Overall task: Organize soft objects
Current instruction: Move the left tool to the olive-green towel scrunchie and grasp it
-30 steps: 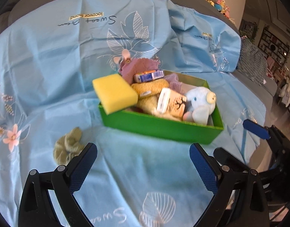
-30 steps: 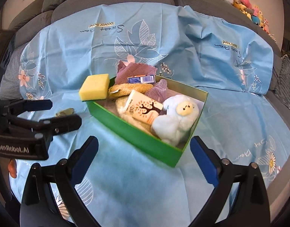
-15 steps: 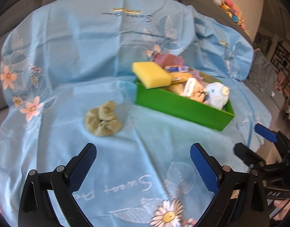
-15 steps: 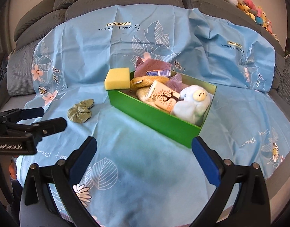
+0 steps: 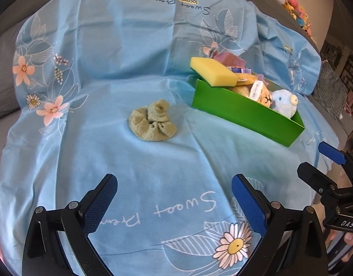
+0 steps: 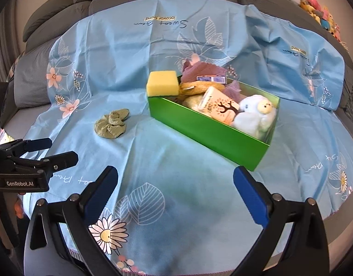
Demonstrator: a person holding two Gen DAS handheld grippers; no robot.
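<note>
Since a second ago, when the green box filled the middle of both views, both cameras have drawn back from the sofa, and the olive scrunchie (image 5: 152, 123), then at the left edge of the left wrist view, now sits near its centre. On the left, the left tongs (image 5: 174, 197) hover low over the near part of the blue floral sheet (image 5: 107, 69), level and pointing forward, jaws spread wide with nothing between them; in the right wrist view they show from the side at the left edge (image 6: 51, 151), with fingers of the person's hand wrapped on the handle below. Ahead of these tongs and slightly left of their midline lies the scrunchie, crumpled on the sheet, well apart from both blue pads. Further right stands the green box (image 5: 245, 112), set at an angle, with a yellow sponge (image 5: 214, 74) propped on its left corner and a pale blue plush toy (image 5: 283, 103) at its right end, among other soft items. At far right, the right tongs (image 6: 175, 188) are likewise wide open and empty, aimed at the sheet short of the box.
</note>
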